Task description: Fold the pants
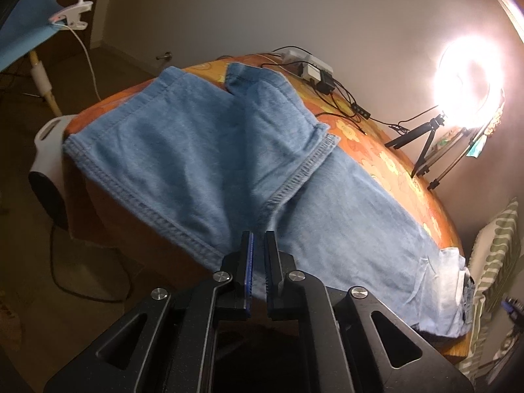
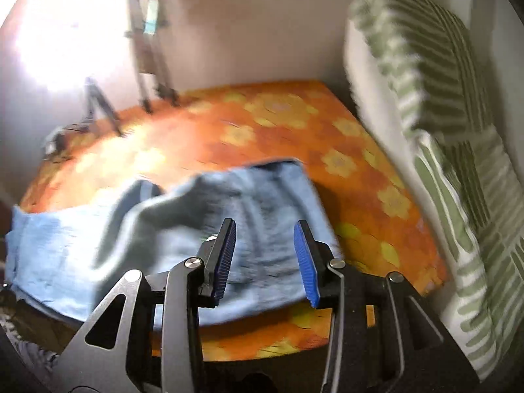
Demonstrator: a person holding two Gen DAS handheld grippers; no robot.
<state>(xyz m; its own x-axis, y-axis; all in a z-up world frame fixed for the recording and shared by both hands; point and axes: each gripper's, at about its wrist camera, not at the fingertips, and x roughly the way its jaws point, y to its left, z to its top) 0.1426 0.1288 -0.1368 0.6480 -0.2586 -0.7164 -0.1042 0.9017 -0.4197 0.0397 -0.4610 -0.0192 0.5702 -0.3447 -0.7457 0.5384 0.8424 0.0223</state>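
Note:
Light blue pants (image 1: 183, 150) lie spread on a table under an orange flowered cloth (image 1: 393, 163), with one leg folded over the other and the hems toward the far left edge. My left gripper (image 1: 258, 234) hovers at the near edge of the fabric. Its pads are almost together with only a thin slit between them, and no cloth is in it. In the blurred right wrist view, my right gripper (image 2: 265, 222) is open above the waist end of the pants (image 2: 98, 249), nothing between its blue pads (image 2: 303, 255). The flowered cloth (image 2: 278, 124) shows beyond.
A bright ring light (image 1: 468, 88) on a tripod (image 1: 422, 144), a power strip (image 1: 304, 62) and cables sit along the table's far side. A green-striped cushion (image 2: 442, 98) stands right of the table. A white device (image 1: 46, 163) sits off the left edge.

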